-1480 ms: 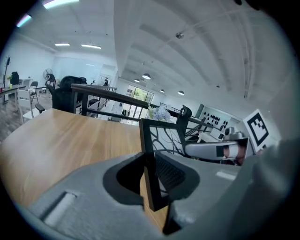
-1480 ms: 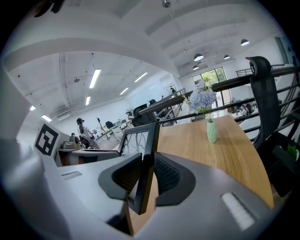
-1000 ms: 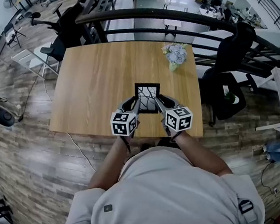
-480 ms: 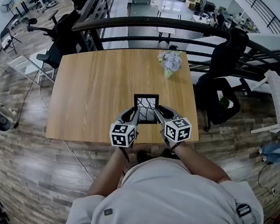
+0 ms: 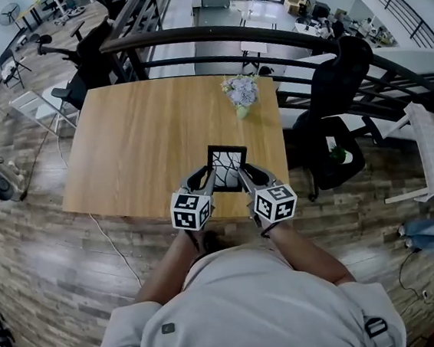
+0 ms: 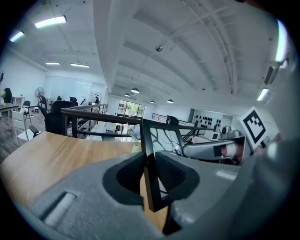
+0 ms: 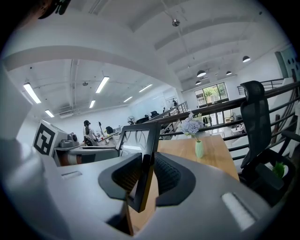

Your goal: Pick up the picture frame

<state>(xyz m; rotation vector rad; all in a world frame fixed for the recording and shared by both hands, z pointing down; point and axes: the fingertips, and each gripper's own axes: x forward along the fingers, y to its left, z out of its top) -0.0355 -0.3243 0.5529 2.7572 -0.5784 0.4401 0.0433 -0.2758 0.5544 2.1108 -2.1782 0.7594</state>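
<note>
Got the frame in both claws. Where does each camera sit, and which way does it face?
Head view: on the person's head, looking steeply down on the table; shows torso, forearms, left claw, right claw, both shut on the picture frame.
Left gripper view: on the left claw, facing across the table to the railing; own jaws, right claw alongside.
Right gripper view: on the right claw, facing the flower vase; own jaws, left claw alongside.
Shared: all three show the picture frame.
</note>
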